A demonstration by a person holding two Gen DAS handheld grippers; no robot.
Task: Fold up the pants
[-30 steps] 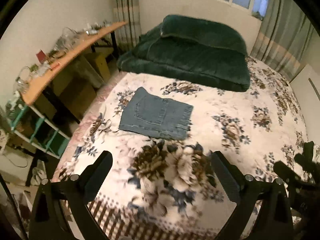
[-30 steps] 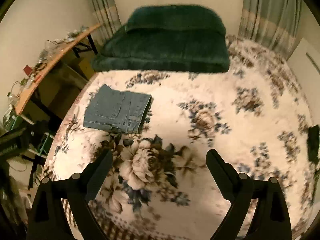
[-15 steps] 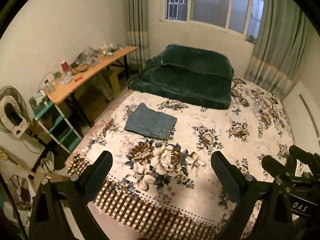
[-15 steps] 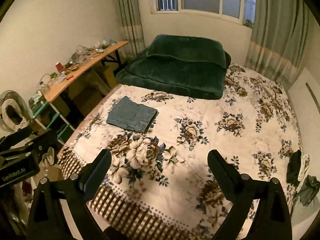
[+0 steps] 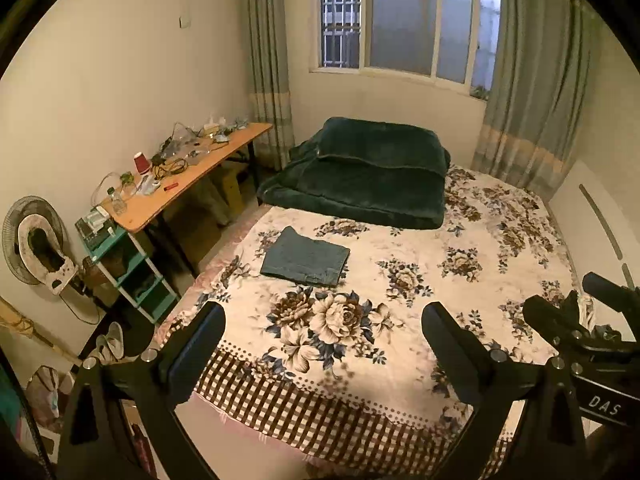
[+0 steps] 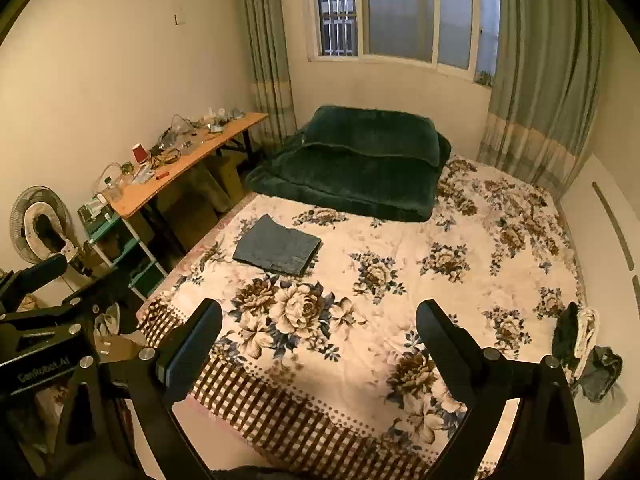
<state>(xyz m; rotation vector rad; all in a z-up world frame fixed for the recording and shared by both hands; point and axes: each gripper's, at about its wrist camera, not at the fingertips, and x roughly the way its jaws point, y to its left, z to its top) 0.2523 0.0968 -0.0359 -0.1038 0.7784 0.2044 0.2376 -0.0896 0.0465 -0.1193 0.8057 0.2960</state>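
Pants (image 5: 306, 257) were seen folded into a flat blue-denim rectangle on the floral bedspread (image 5: 420, 320), toward the bed's left side and just in front of the dark green blanket (image 5: 368, 176) heaped near the window. No contact with either tool was shown. The left gripper (image 5: 323, 344) was held above the checked foot edge of the bed, its fingers (image 5: 198, 340) spread wide with nothing between them. The right gripper (image 6: 319, 338) was held likewise, fingers (image 6: 194, 338) wide apart and empty, well apart from the denim. A wooden table (image 5: 188, 184) cluttered with small items was seen along the left wall, a fan (image 5: 34, 240) beside it. A small heap of dark and white clothes (image 6: 580, 344) was visible at the bed's right edge.
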